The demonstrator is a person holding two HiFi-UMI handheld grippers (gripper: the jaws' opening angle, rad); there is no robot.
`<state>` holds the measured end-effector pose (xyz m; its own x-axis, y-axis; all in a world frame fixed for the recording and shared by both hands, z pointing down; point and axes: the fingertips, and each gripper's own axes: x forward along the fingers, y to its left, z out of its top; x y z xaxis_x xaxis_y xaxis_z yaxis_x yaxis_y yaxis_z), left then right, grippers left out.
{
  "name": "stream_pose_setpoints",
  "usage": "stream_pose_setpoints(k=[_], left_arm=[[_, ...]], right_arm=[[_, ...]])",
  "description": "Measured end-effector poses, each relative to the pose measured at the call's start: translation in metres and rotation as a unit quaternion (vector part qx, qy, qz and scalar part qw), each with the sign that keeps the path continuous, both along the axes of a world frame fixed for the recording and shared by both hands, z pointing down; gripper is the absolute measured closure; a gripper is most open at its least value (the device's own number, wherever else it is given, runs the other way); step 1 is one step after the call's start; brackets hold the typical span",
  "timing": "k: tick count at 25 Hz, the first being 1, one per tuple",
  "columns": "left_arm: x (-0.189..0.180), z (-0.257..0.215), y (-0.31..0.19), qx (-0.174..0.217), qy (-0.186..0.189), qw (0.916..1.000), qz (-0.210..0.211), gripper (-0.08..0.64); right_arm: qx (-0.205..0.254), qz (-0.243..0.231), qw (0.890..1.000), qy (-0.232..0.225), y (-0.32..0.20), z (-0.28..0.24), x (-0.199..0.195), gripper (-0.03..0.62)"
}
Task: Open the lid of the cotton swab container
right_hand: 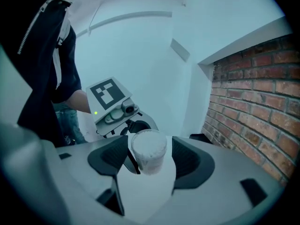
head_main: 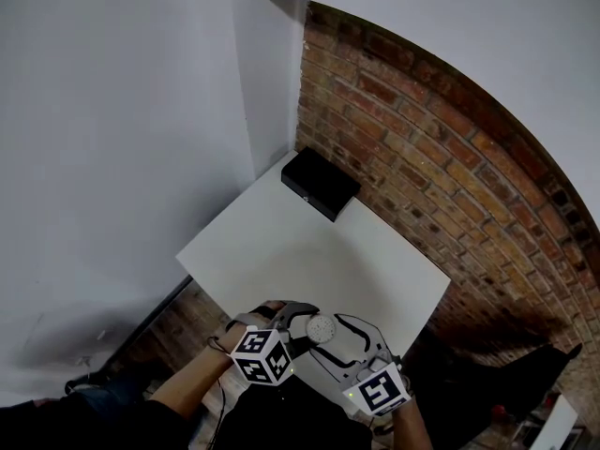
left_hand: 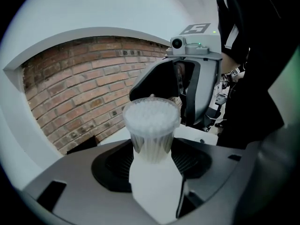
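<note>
The cotton swab container (head_main: pixel 322 328) is a small clear round tub packed with white swabs, held in the air over the near edge of the white table (head_main: pixel 309 251). My left gripper (head_main: pixel 298 322) comes in from the left and is shut on its body. In the left gripper view the container (left_hand: pixel 151 125) stands between the dark pads, its round top full of cotton tips. My right gripper (head_main: pixel 343 334) is at its right side. In the right gripper view the container (right_hand: pixel 149 151) sits between the wide-open jaws of the right gripper (right_hand: pixel 150 162), clear of both pads.
A black box (head_main: pixel 320 183) lies at the table's far corner against the brick wall (head_main: pixel 450 157). A white wall stands to the left. The person's dark sleeves and body fill the bottom of the head view.
</note>
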<state>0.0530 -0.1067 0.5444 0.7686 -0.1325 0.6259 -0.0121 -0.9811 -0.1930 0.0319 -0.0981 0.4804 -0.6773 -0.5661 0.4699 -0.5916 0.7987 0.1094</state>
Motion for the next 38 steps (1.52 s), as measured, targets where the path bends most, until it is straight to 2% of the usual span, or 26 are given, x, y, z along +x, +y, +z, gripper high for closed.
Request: stream_pose_setpoints(k=[15, 18, 24, 38], left_arm=[[-0.004, 0.005, 0.018, -0.024, -0.012, 0.9995, 0.014, 0.301], [-0.006, 0.006, 0.019, -0.029, -0.015, 0.9994, 0.014, 0.301], [-0.007, 0.009, 0.02, -0.044, -0.013, 0.9989, 0.013, 0.301], [-0.009, 0.013, 0.014, -0.053, -0.017, 0.9984, 0.009, 0.302]], right_arm=[[-0.011, -0.013, 1.0, 0.016, 0.013, 0.009, -0.004, 0.314], [-0.013, -0.013, 1.0, 0.018, 0.014, 0.012, -0.004, 0.331], [-0.005, -0.018, 0.999, 0.027, 0.012, 0.011, -0.008, 0.333], [0.013, -0.022, 0.999, 0.041, 0.006, 0.016, -0.011, 0.336]])
